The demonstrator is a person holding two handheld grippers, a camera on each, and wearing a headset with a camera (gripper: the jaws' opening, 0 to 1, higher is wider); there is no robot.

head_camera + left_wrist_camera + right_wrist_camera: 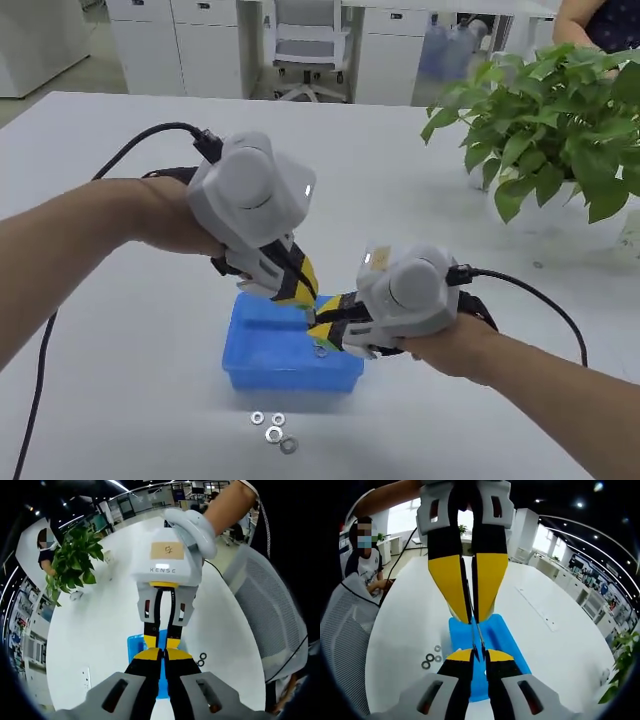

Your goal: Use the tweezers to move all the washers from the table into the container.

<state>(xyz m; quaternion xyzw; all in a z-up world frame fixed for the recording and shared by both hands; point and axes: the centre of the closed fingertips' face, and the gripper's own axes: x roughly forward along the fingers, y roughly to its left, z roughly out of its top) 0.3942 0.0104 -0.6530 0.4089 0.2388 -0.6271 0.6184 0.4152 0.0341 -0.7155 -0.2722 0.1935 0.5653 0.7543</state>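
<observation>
Head view: left gripper [297, 288] points down over the blue container [290, 380] on the white table [120, 400]. Four loose washers [272, 428] lie in a cluster just beside the container's near wall, and one more washer [320, 351] sits low inside it. Right gripper [322, 327] comes in from the right, tips near the left one's; plant [545, 110] far right. Tweezers too small to tell there. The right gripper view gives them plainly: thin metal tweezers [474, 630] run down the gap of the left fingers [447, 585], which are nearly together and clamped on them. The blades meet between the right fingers [460, 656], also pinched on them. Left gripper view: both pairs tip to tip over the container.
</observation>
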